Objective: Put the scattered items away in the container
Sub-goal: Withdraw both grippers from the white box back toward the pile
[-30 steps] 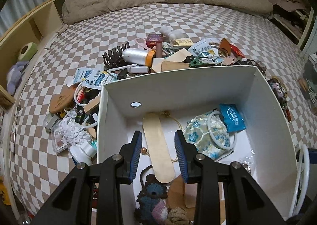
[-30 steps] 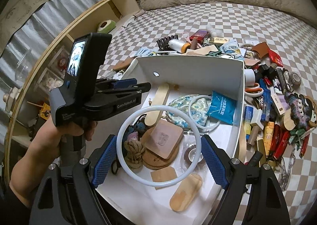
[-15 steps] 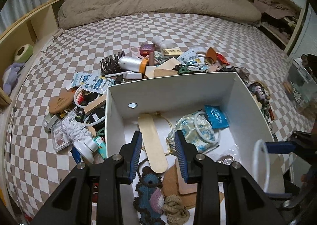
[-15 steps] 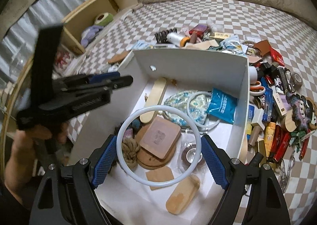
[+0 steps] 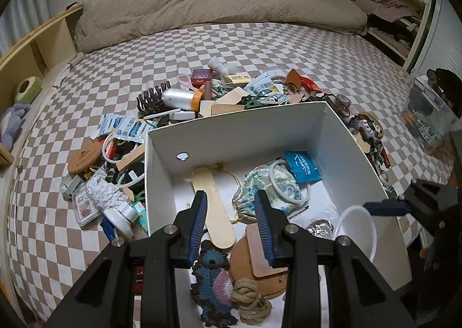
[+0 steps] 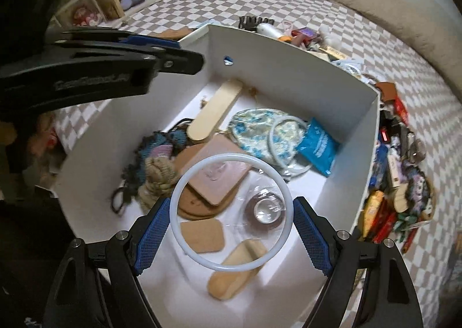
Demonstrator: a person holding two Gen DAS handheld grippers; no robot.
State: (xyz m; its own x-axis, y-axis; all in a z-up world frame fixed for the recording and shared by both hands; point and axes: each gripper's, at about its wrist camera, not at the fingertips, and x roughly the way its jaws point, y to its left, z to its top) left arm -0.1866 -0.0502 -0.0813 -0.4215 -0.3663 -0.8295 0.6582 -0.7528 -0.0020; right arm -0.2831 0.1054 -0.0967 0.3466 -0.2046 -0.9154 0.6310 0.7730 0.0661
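Observation:
A white box (image 5: 260, 126) (image 6: 303, 79) stands on the checkered bed and holds a wooden paddle (image 5: 213, 203), a floral pouch (image 5: 268, 186), a blue packet (image 5: 303, 166), cork coasters (image 6: 202, 183) and a crochet toy (image 5: 213, 279). My right gripper (image 6: 231, 227) is over the box's near end, its pads against both sides of a white ring (image 6: 187, 180); the ring also shows in the left wrist view (image 5: 372, 229). My left gripper (image 5: 232, 221) is open and empty above the box.
Scattered items lie behind and left of the box: a silver bottle (image 5: 179, 98), a dark hair claw (image 5: 151, 97), packets (image 5: 127, 128), a white brush (image 5: 115, 201). More clutter (image 6: 395, 178) lies right of the box. A wooden shelf (image 5: 26, 53) runs along the left.
Both grippers have pulled back and risen over the box's near end. The right gripper has come lower toward the box floor, still carrying the white ring.

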